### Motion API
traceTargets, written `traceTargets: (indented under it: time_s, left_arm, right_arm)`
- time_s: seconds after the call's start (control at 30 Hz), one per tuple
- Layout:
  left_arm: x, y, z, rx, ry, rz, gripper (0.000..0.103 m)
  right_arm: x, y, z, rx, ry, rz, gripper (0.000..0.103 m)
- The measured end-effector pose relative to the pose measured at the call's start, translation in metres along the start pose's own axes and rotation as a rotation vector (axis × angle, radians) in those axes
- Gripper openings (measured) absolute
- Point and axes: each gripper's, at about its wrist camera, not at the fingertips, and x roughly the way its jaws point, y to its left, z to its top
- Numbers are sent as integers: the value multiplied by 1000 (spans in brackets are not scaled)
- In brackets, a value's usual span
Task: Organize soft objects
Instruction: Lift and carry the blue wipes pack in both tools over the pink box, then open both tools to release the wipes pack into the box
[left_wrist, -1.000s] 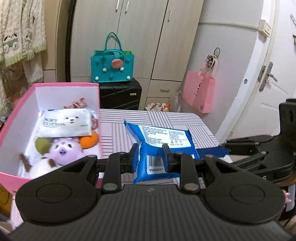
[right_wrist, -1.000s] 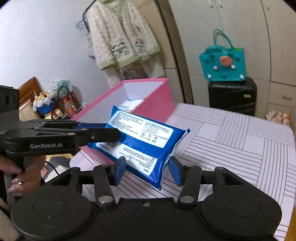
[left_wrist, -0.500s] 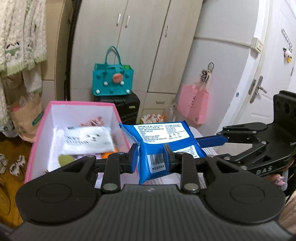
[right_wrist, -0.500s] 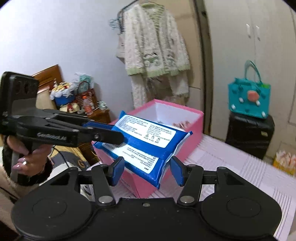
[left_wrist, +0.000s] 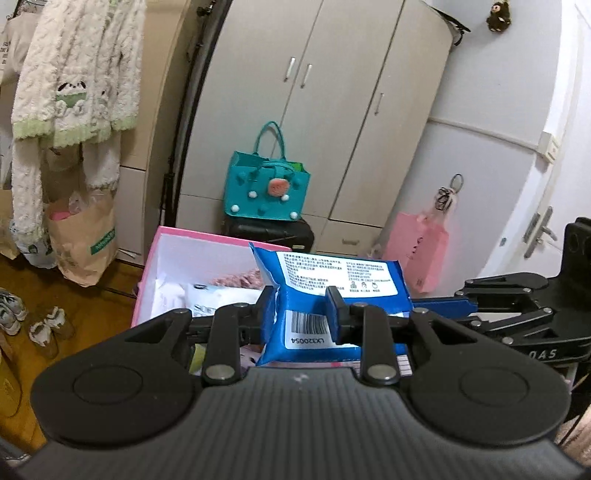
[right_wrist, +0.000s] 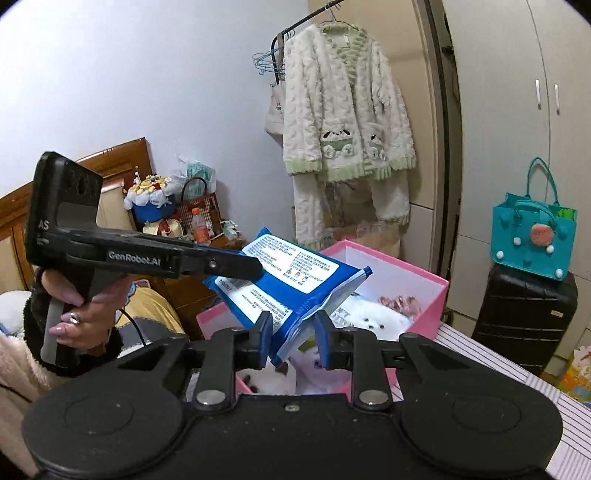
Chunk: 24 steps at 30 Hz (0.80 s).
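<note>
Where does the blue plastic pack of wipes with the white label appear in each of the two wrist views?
Left wrist view: the blue plastic pack of wipes sits at lower centre, before the pink box.
Right wrist view: the pack is at centre, tilted above the pink box.
Shared landmark: the teal handbag on the black suitcase.

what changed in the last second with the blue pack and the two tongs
The blue pack was lifted from low over the striped table to above the pink box. The right tongs, open around its corner before, are closing on it. The left tongs stayed clamped on it; the box contents look unchanged.
</note>
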Motion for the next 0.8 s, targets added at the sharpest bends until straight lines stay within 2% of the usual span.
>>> traceTargets:
  time_s: [0.3,0.43,0.63,0.8]
  left_arm:
    - [52,26,34,-16,63,50,26]
    - [82,44,40,-75,103,81,26]
    - [119,73,35,-146,162,91,26]
    - [155,87,21,-196,248,127,26]
  right_arm:
    - [48,-23,27,20,61,-61,30]
    - [77,-37,31,39,124,-84,30]
    - [108,-44,32,-13,144,-126,31]
    - [137,-45,27,-81,221,-188,31]
